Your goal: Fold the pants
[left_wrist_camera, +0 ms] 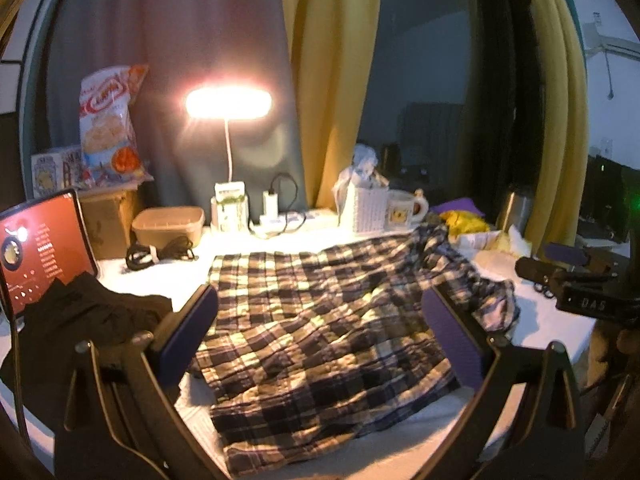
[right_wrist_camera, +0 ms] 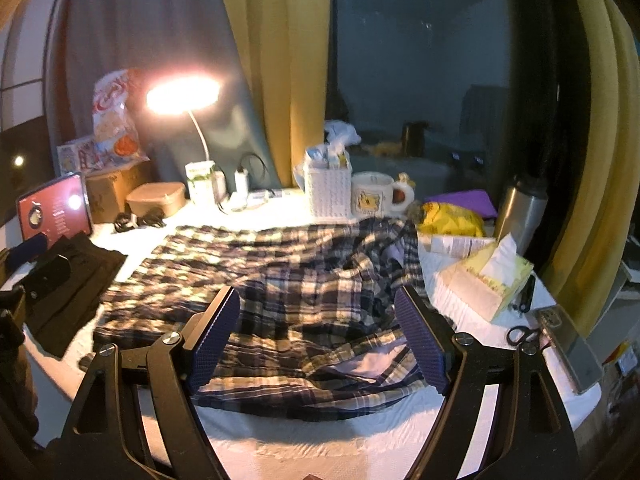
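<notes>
Plaid pants (left_wrist_camera: 320,320) lie spread across centre frame on the white tabletop (right_wrist_camera: 304,440), long axis running left to right. Left gripper (left_wrist_camera: 320,340) and right gripper (right_wrist_camera: 320,340) hover above, jaws open, empty; the right is nearer the rumpled end.

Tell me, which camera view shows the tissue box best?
The right wrist view: the tissue box sits whole beside the plaid pants, a tissue sticking up. The left wrist view catches only a pale, dim part of it at the far right.

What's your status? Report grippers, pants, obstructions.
Left gripper open, right gripper open, both empty. Plaid pants spread, rumpled, unfolded. Black garment beside them, tissue box close.
</notes>
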`<action>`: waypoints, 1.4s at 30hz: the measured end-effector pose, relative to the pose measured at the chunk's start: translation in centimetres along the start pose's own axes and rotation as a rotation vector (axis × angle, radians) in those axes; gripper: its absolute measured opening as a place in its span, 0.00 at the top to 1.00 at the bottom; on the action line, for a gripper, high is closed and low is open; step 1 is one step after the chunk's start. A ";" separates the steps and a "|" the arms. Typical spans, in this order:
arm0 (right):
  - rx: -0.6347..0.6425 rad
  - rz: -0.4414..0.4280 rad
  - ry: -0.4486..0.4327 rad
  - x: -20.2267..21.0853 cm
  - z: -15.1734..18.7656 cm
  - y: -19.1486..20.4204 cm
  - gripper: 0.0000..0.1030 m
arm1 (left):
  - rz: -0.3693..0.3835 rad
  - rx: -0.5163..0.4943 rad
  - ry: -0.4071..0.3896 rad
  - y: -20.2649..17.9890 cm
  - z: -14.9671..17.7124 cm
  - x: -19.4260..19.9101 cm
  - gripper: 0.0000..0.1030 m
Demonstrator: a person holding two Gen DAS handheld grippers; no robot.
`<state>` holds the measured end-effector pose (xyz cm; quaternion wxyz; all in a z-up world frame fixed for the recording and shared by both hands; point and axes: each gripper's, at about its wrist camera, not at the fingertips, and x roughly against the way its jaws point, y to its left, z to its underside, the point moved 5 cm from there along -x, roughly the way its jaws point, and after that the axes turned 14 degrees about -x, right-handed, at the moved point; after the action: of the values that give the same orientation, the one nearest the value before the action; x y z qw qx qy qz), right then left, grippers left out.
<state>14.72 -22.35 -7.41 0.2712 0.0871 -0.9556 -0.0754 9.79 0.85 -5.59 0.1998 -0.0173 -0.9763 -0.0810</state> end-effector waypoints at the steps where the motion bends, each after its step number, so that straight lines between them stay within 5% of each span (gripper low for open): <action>1: -0.006 0.009 0.013 -0.7 -0.1 -0.4 0.20 | 0.002 0.000 0.018 0.3 0.1 -0.8 0.01; 15: -0.059 0.105 0.039 -10.0 -6.6 -5.7 0.20 | -0.051 -0.017 0.181 9.4 -1.5 -14.3 0.01; 27: -0.112 0.139 0.181 -20.9 -10.0 -11.1 0.26 | -0.050 0.034 0.327 17.8 0.7 -28.5 0.01; 33: -0.178 0.099 0.288 -26.1 -9.5 -12.5 0.50 | 0.007 0.007 0.383 17.7 1.3 -33.5 0.01; 39: -0.181 0.036 0.361 -29.7 -9.1 -11.9 0.64 | 0.065 -0.037 0.456 15.9 2.2 -36.7 0.01; 41: -0.177 0.027 0.366 -30.4 -9.1 -11.7 0.78 | 0.077 -0.050 0.498 15.4 3.1 -37.7 0.15; 42: -0.158 0.025 0.355 -30.6 -9.4 -11.5 0.84 | 0.088 -0.058 0.521 15.1 3.5 -37.9 0.31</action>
<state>46.77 -28.07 -17.14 0.4423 0.0658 -0.8849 -0.1303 44.27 16.29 -21.35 0.4470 -0.0440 -0.8876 -0.1018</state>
